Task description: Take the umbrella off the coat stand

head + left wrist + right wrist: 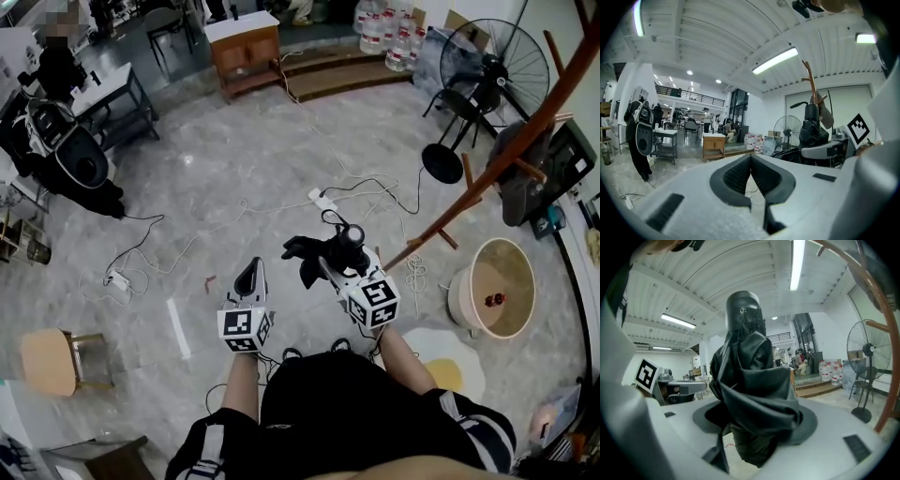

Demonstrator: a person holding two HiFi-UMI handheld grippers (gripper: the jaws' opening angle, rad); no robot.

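The black folded umbrella (319, 251) is clear of the brown wooden coat stand (525, 141), which stands to the right. My right gripper (336, 259) is shut on the umbrella's bunched fabric, its round handle end (353, 234) pointing up. In the right gripper view the umbrella (750, 380) fills the jaws of the right gripper (754, 423), and the coat stand (881, 319) curves past on the right. My left gripper (250, 278) hangs beside it on the left, shut and empty. In the left gripper view the left gripper (751, 178) has its pads meeting, with the umbrella (812, 127) and the coat stand (812, 84) beyond.
A grey bag (520, 178) hangs on the stand. A beige tub (497, 286) and an egg-shaped mat (445, 361) lie near its base. A floor fan (497, 66) stands behind. Cables and a power strip (323, 199) cross the floor ahead. A wooden stool (52, 361) is at the left.
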